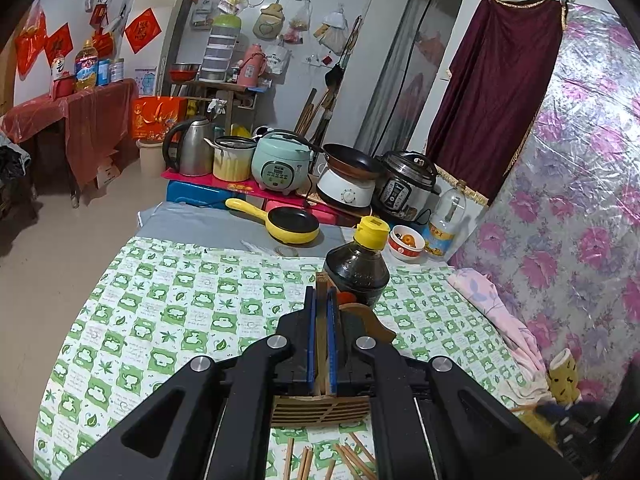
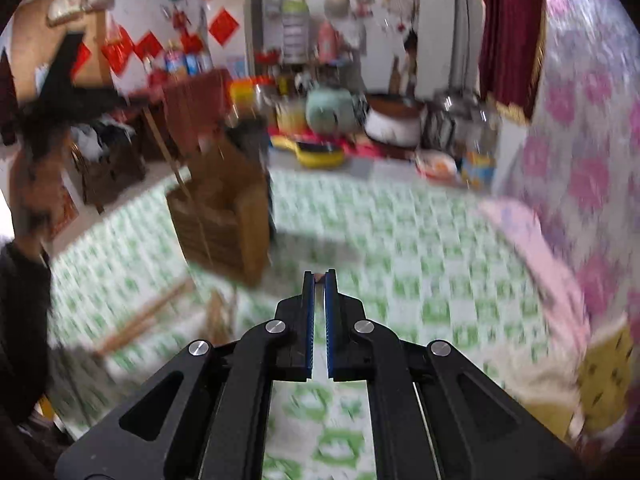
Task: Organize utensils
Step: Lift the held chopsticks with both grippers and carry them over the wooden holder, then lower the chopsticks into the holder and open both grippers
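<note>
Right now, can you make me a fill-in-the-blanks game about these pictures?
1. The left hand-held gripper is shut on a wooden ____ holder.
2. The dark sauce bottle has a ____ cap.
3. The loose chopsticks lie on a cloth checked in white and ____.
4. The small frying pan behind the bottle is ____ outside.

Missing words: utensil; yellow; green; yellow

We see a cloth (image 1: 168, 312) with green and white checks and leaf prints, a brown wooden holder (image 1: 320, 410), a dark bottle (image 1: 356, 272) with yellow cap, and a yellow pan (image 1: 288, 224), black inside.
</note>
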Demonstrator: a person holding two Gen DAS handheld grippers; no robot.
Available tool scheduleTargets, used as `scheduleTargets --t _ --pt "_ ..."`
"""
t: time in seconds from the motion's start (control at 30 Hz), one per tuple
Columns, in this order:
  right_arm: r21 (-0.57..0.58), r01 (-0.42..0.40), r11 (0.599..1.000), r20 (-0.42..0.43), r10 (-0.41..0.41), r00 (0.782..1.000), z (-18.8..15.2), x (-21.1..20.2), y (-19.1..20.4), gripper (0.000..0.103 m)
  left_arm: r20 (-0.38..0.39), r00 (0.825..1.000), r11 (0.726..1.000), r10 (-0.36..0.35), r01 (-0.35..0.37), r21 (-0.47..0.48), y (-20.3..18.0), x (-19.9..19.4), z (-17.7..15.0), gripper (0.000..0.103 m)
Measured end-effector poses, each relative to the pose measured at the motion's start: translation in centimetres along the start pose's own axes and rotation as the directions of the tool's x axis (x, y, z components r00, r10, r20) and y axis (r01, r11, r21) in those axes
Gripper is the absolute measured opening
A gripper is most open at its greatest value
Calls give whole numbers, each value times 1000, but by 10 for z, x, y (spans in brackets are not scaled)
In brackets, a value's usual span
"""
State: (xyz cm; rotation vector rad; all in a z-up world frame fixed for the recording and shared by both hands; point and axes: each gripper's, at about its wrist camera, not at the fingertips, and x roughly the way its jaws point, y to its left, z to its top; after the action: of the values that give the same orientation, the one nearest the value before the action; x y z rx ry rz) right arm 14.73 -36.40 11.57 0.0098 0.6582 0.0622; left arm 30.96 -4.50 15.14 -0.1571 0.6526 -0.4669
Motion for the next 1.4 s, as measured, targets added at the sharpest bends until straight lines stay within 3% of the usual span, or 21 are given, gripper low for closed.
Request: scheduleTargets --t 0.2,0.33,0.57,0.7,0.83,0.93,0.97,1.0,1.07,1.2,1.27,1.4 --pt "-13 -71 997 112 72 991 76 -8 30 6 -28 998 999 52 -53 -13 8 19 0 6" --pt "6 -110 994 204 107 973 107 -8 47 6 -65 996 997 64 -67 -40 17 33 -1 6" --pt "95 -143 985 332 104 937 114 24 60 6 -69 995 996 77 -80 -45 20 38 0 6" --pt "131 -173 976 298 127 946 91 61 54 6 -64 994 995 94 -96 -32 20 39 0 6" --pt "136 -132 982 174 108 979 78 108 45 6 -75 992 994 101 -103 -31 20 45 -3 5" --pt "163 -199 966 89 187 978 76 130 35 11 -84 991 994 106 -108 -18 19 52 -6 6" --pt "175 -198 964 92 184 979 74 131 34 14 -86 990 993 110 -112 -19 19 54 -7 8" --pt "182 -195 964 94 180 979 74 131 32 24 -90 989 993 115 -117 -22 20 55 -7 13" --pt "190 -184 964 107 166 980 74 129 31 37 -76 989 991 125 -128 -36 20 52 -7 50" --pt "216 -163 963 130 137 982 73 121 29 60 -47 992 992 114 -116 -49 20 41 -5 64" --pt "234 -158 959 137 128 982 73 116 30 69 -30 994 992 103 -105 -70 22 35 -3 82" --pt "277 -152 949 148 115 982 72 108 26 84 -18 995 990 97 -98 -100 24 29 1 89"
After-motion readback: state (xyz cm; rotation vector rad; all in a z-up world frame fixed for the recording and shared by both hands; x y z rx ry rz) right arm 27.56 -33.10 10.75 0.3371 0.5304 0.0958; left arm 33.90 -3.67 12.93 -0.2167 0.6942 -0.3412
